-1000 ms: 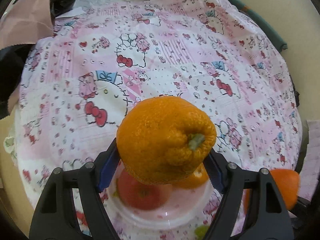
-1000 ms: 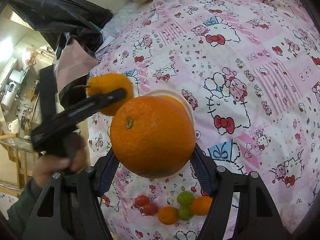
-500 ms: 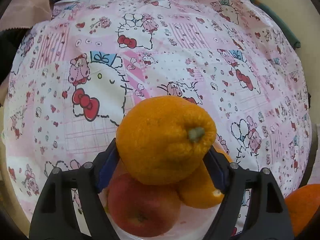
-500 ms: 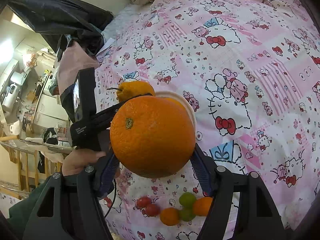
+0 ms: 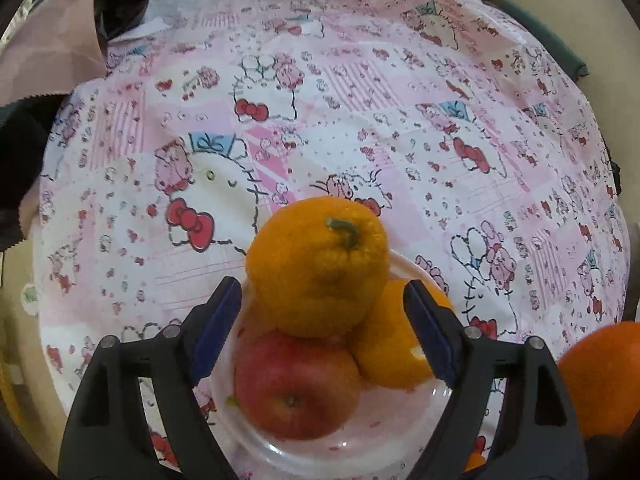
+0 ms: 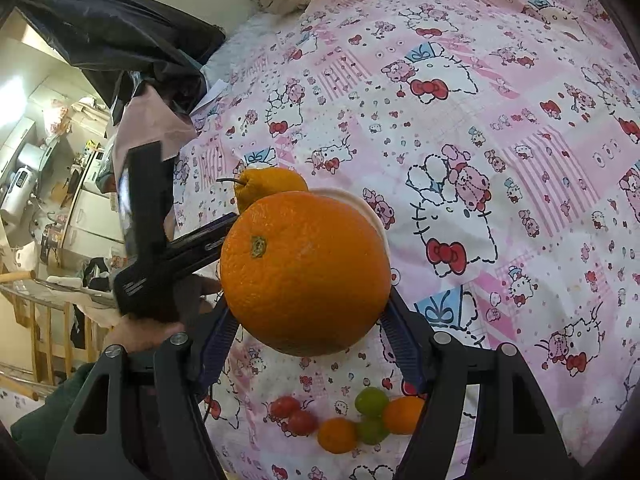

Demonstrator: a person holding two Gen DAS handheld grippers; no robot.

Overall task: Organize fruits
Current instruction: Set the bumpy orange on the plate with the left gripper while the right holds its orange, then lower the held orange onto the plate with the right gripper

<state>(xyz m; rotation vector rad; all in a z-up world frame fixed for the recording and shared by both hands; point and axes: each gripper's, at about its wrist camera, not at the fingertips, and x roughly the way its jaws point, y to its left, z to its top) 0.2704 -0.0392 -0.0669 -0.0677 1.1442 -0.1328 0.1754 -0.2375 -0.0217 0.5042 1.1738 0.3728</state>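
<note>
A bumpy stemmed citrus [image 5: 316, 268] rests on top of a red apple [image 5: 296, 384] and a smooth orange [image 5: 396, 344] in a clear bowl [image 5: 352, 444]. My left gripper [image 5: 320, 286] straddles the citrus with its jaws opening, and both blue pads [image 5: 216, 320] stand clear of the fruit. My right gripper [image 6: 308, 308] is shut on a large round orange [image 6: 304, 272], held in the air just right of the bowl [image 6: 370, 212]. That orange also shows at the left wrist view's lower right, orange [image 5: 600, 376]. The stemmed citrus [image 6: 268, 188] peeks out behind it.
A pink cartoon-print cloth [image 5: 360, 120] covers the surface. Several small fruits, among them red tomatoes [image 6: 290, 414] and a green one [image 6: 372, 400], lie near the front edge. A black bag [image 6: 120, 40] and a pink cloth [image 5: 44, 52] sit at the far left. A person's hand [image 6: 140, 330] holds the left gripper.
The left gripper came down over the bowl, set the stemmed citrus on the apple and orange, and its pads spread off it. The right gripper and its orange stayed put.
</note>
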